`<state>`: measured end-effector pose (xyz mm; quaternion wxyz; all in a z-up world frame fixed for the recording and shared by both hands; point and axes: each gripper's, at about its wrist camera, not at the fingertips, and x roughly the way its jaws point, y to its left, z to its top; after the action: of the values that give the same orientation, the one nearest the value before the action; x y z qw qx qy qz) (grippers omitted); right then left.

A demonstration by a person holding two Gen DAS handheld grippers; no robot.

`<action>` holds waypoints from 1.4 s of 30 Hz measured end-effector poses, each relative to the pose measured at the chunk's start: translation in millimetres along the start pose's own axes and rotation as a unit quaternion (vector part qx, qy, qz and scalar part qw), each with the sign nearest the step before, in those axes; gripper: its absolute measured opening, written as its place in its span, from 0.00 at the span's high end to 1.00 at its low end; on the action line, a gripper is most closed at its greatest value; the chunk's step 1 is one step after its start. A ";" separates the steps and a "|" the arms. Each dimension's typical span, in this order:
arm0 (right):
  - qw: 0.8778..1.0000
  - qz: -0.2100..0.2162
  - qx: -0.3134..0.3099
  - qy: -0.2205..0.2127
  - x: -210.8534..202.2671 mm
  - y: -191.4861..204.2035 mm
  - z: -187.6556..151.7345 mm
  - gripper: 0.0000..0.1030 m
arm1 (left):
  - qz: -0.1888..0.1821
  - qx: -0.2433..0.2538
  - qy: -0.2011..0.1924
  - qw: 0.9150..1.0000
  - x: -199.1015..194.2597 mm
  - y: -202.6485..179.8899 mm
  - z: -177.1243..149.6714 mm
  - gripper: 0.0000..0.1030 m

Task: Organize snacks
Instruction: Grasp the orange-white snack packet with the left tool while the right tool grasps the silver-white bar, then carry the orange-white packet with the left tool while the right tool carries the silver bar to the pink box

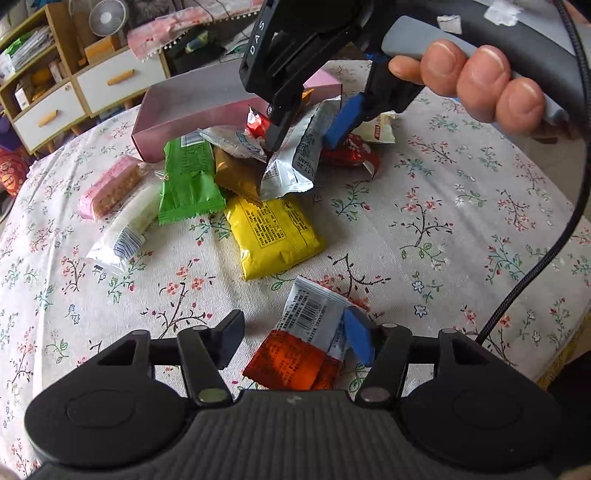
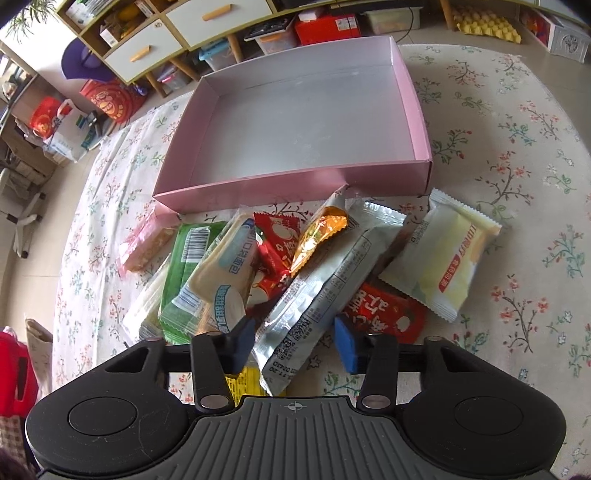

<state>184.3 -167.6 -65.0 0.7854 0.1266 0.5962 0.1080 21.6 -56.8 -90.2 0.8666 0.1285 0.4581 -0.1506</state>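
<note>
A pile of snack packets lies on the flowered tablecloth in front of an open pink box (image 2: 295, 181), whose inside shows nothing in it; the box also shows in the left wrist view (image 1: 159, 125). My right gripper (image 2: 293, 343) is open, its jaws on either side of a long silver packet (image 2: 325, 284), which also shows in the left wrist view (image 1: 299, 158) under the right gripper (image 1: 306, 136). My left gripper (image 1: 295, 339) is open over an orange and silver packet (image 1: 306, 343). A yellow packet (image 1: 273, 236) and a green packet (image 1: 188, 177) lie nearby.
A pink bar (image 1: 110, 188) and a white packet (image 1: 125, 229) lie at the pile's left. A cream packet (image 2: 443, 254) and a red packet (image 2: 384, 314) lie at its right. Shelves with drawers (image 2: 177, 33) stand beyond the table. A cable (image 1: 554, 240) hangs at right.
</note>
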 end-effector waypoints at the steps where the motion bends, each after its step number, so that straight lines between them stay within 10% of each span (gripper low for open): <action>1: 1.000 -0.002 0.000 0.001 1.6 0.2 1.1 0.58 | -0.003 0.001 0.003 1.000 0.3 0.9 -0.3 0.36; 7: 1.000 -0.009 -0.006 0.001 4.9 3.4 3.9 0.61 | -0.021 0.007 0.013 1.000 1.9 0.9 -3.7 0.34; 12: 1.000 -0.011 -0.015 -0.004 4.3 5.4 4.3 0.69 | -0.024 0.013 0.007 1.000 -1.7 -1.5 -2.6 0.59; 18: 1.000 -0.015 -0.018 -0.002 -0.4 4.3 1.4 0.75 | -0.026 0.004 0.008 1.000 -5.6 2.7 -3.1 0.65; 42: 1.000 -0.020 -0.018 -0.010 -26.5 4.1 -3.5 0.87 | -0.068 -0.069 -0.046 0.994 -37.0 26.7 3.2 0.65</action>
<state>173.8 -172.0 -40.5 0.7953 0.1017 0.5888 0.1018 14.3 -28.0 -55.4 0.8811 0.0297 0.4350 -0.1830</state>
